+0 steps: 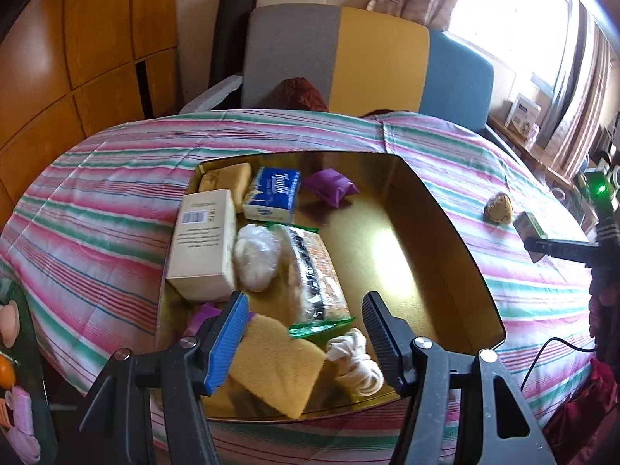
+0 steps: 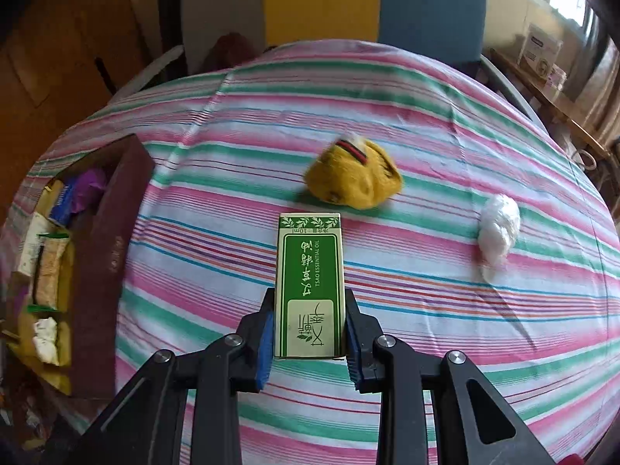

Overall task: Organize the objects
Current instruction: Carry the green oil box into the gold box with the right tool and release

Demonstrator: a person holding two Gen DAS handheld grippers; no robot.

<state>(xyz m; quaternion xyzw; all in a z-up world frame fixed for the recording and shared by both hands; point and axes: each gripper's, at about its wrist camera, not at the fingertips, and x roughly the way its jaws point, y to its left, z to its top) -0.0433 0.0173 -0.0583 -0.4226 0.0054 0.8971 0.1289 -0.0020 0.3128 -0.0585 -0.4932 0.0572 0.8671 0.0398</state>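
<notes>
Striped cloth (image 2: 387, 124) covers the table. Right gripper (image 2: 309, 339) clamps a green box (image 2: 310, 283); yellow toy (image 2: 352, 182) lies just beyond, white wad (image 2: 498, 228) far right. Left gripper (image 1: 306, 333) hangs open, empty, above the tray (image 1: 445, 240).

My left wrist camera looks steeply down along its fingers from close above the gold-lined open cardboard box (image 1: 445, 232), which fills the middle of its view. My right wrist camera also tilts down, close over the pink, green and white striped tablecloth (image 2: 426, 147) to the box's right. Both views share that cloth, the box (image 2: 112, 240) and the small yellow plush toy (image 1: 498, 208) (image 2: 354, 180).
</notes>
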